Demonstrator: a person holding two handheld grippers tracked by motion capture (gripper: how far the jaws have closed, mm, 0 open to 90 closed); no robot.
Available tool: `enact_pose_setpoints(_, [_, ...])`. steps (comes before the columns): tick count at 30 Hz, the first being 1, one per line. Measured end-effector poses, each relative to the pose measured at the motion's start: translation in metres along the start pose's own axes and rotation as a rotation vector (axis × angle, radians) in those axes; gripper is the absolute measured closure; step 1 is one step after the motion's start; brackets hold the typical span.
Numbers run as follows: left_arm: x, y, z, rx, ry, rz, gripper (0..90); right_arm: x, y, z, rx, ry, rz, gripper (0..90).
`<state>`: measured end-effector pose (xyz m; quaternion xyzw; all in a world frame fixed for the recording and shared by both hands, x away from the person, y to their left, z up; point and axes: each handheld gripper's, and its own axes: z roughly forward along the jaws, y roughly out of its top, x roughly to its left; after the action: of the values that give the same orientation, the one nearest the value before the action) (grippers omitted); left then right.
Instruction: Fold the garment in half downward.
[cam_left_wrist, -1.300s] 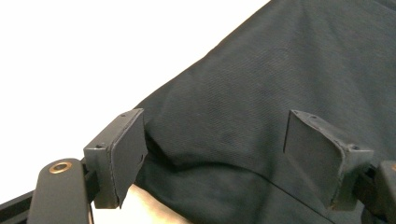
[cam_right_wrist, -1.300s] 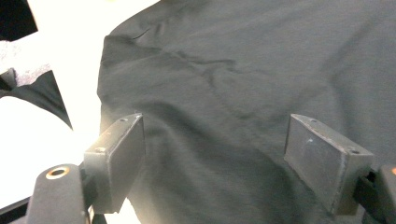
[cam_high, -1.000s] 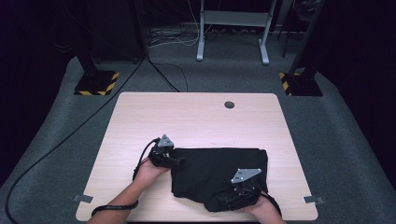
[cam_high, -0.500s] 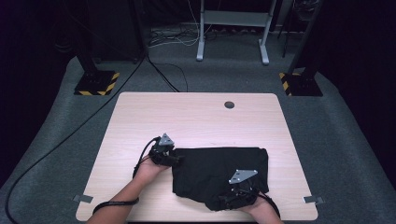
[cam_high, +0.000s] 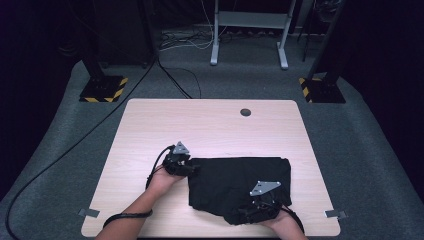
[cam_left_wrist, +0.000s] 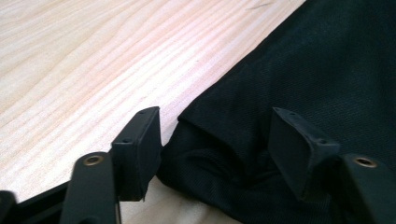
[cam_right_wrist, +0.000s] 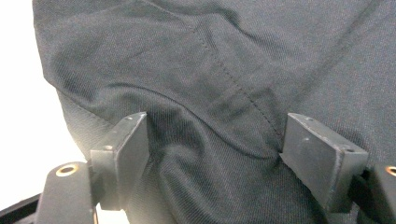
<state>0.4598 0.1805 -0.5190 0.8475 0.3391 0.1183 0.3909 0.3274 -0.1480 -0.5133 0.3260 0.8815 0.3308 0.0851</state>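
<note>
On the near half of the table (cam_high: 150, 125) a black garment (cam_high: 240, 185) is lying flat, and I am judging this as the step of taking hold of its edges. My left gripper (cam_left_wrist: 215, 149) has just been closing; its jaws are standing apart astride a bunched corner, not yet pinching it. My right gripper (cam_right_wrist: 215, 158) is sitting over the near hem, jaws spread wide with a raised fold between them. Next I am needing both to close firmly before lifting.
</note>
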Motion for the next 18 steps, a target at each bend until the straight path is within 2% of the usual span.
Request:
enact_pose_setpoints(6, [0.0046,0.0013,-0.0047,-0.021,0.018,-0.013,38.1,-0.0021,-0.001,-0.0011,-0.001,-0.002,0.003,22.7])
enact_pose_setpoints(11, [0.0075,0.0006,-0.0008,-0.004,0.027,-0.024,40.2,-0.0027,-0.0014,-0.0013,-0.003,0.0,0.004,22.7])
enact_pose_setpoints(18, [0.0054,0.0009,0.0044,0.008,0.041,-0.001,44.4,-0.0029,-0.0019,-0.0016,-0.004,0.001,0.0,22.9])
